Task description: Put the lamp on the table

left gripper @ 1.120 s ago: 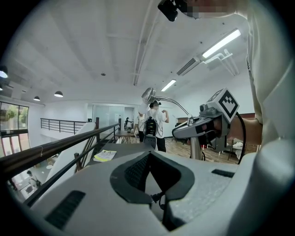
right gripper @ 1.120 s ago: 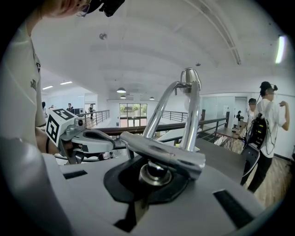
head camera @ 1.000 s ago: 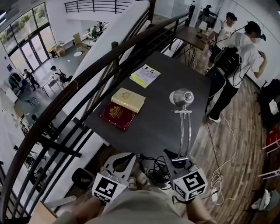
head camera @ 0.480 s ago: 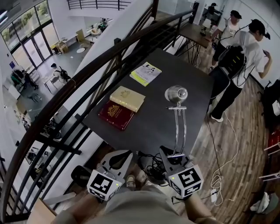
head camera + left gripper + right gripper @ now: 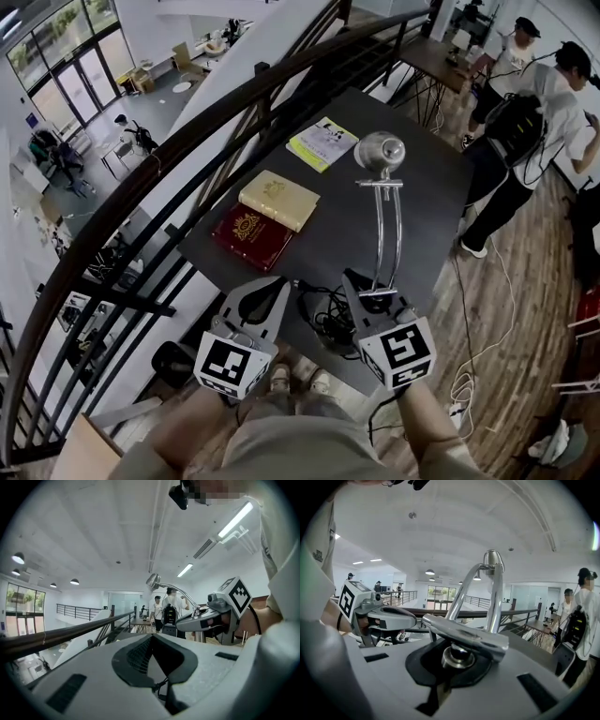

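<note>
**Head view.** The right gripper (image 5: 367, 291) holds the chrome lamp (image 5: 380, 152) by its foot. The lamp stands upright over the near edge of the dark worktop (image 5: 328, 225), with its round head high above the fingers. From here I cannot tell whether the foot touches the worktop. The left gripper (image 5: 272, 286) is just beside it on the left, well clear of the lamp. A tangle of black cables (image 5: 328, 325) shows between the 2 grippers. Farther back on the worktop lie 3 books: a red book (image 5: 251, 234), a tan book (image 5: 279, 200) overlapping its far edge, and a yellow-green booklet (image 5: 322, 143) apart near the far corner. A dark railing (image 5: 187, 141) runs along the worktop's left side, and 2 people (image 5: 525, 122) stand on the wooden floor at the right.

**Left gripper view.** The fingers of the left gripper (image 5: 152, 637) are closed tip to tip with nothing between them. Beyond them the lamp (image 5: 152, 580) arcs up from the right gripper (image 5: 213, 620).

**Right gripper view.** The fingers of the right gripper (image 5: 454, 670) are clamped on the lamp (image 5: 494, 592). Its round knob sits in the hollow between them, with the chrome foot bar across the top. The left gripper (image 5: 396, 616) is at the left.
</note>
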### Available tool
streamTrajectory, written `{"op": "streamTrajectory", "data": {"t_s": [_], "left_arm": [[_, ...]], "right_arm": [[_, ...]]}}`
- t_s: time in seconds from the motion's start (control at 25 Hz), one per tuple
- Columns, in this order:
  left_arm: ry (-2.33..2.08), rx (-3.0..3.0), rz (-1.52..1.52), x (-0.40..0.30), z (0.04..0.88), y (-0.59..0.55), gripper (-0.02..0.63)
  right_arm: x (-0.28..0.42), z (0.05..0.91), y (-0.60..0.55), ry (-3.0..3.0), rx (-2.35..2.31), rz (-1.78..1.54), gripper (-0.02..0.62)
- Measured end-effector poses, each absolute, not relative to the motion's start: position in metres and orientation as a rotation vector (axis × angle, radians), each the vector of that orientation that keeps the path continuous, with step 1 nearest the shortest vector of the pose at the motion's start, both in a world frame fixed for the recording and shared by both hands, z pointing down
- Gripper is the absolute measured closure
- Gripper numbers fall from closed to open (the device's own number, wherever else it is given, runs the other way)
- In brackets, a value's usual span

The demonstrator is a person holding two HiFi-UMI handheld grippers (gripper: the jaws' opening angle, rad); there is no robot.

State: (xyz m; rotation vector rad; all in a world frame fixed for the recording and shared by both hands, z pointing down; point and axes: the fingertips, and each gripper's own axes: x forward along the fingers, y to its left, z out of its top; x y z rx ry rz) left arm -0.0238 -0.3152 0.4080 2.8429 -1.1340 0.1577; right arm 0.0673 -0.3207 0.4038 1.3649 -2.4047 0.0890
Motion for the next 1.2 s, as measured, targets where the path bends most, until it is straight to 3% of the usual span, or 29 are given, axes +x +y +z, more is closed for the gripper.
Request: {"op": "streamTrajectory", "data": {"t_s": [0.8,1.2], "left_arm": [[-1.358,2.66,0.152,-0.012,0.534,-0.454,0.601],[-1.297,2.641,0.267,-0.002,0.598,-0.468,0.601]], "right_arm": [[0.056,0.533,-0.463,-2.395,1.389,0.047,0.597],[0.046,0.568,-0.485,-2.403,1.418,-0.061,0.597]]}}
